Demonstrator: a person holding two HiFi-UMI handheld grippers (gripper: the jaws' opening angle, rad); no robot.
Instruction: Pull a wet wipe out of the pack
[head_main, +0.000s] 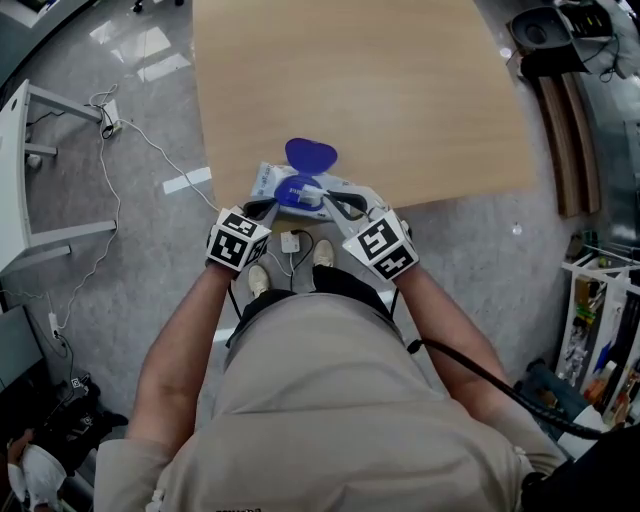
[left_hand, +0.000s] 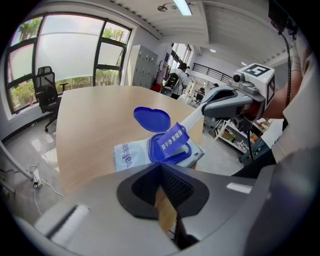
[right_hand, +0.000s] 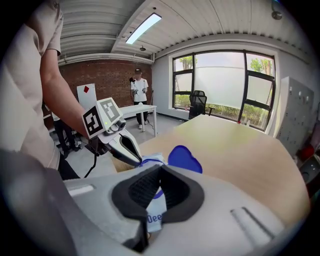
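Observation:
A white wet wipe pack (head_main: 300, 186) lies at the near edge of the wooden table (head_main: 400, 90), its round blue lid (head_main: 310, 154) flipped open away from me. In the left gripper view the pack (left_hand: 131, 153) shows a blue seal sticker (left_hand: 172, 140) peeled up over the opening. My right gripper (head_main: 325, 195) reaches in from the right, and its tip (left_hand: 194, 117) is shut on that sticker's top. My left gripper (head_main: 266, 208) is shut, its tip (right_hand: 135, 158) at the pack's near left edge. No wipe shows outside the opening.
The pack sits right at the table's front edge, above my shoes (head_main: 258, 279). Cables (head_main: 110, 125) trail over the floor to the left. Shelving (head_main: 600, 330) stands at the right. An office chair (left_hand: 47, 85) sits by the windows, and a person (right_hand: 139, 88) stands far back.

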